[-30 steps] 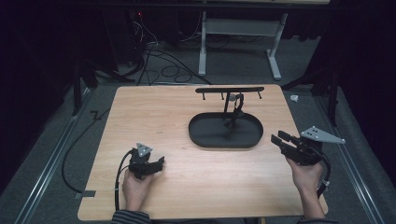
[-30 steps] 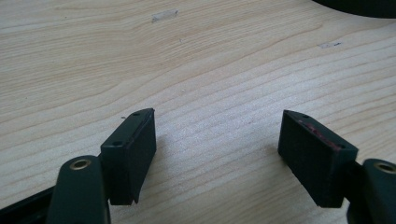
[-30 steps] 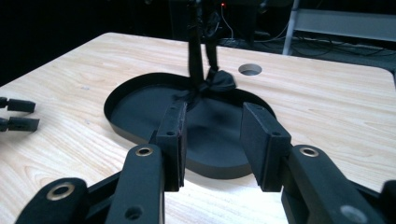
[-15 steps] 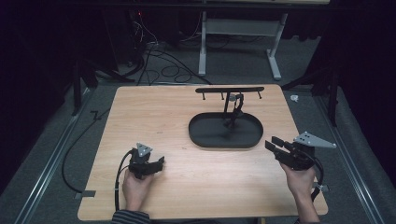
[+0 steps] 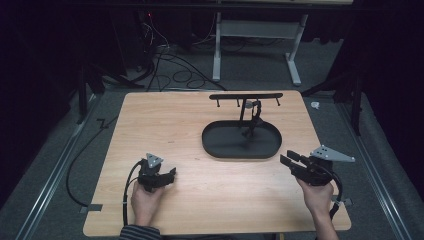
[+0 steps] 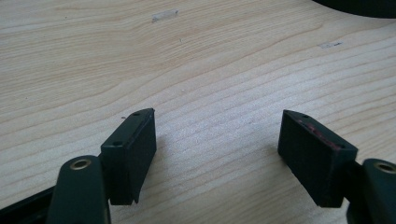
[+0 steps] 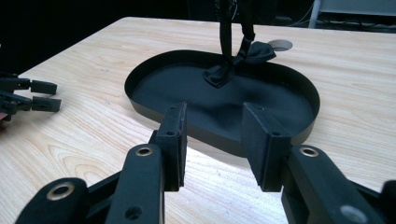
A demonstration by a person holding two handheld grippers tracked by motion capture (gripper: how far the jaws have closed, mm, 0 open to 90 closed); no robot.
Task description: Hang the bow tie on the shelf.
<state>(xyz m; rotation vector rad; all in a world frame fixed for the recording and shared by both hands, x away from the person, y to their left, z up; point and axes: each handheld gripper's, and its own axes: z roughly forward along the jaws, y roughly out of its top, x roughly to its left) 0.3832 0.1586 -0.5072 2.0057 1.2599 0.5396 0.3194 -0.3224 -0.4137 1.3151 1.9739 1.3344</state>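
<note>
We see the black tray (image 5: 215, 145) mid-bench; our right gripper (image 5: 286, 159) hovers just beside its near-right rim, fingers partly apart, empty; our left gripper (image 5: 172, 173) sits well left, fingers wide, empty.

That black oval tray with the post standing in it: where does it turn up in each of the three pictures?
High view: the black oval tray lies right of centre on the wooden table.
Left gripper view: a dark sliver of its rim cuts the top right corner.
Right gripper view: it spreads across the middle, beyond the jaws.
Shared landmark: the pale wood grain of the table.
</note>
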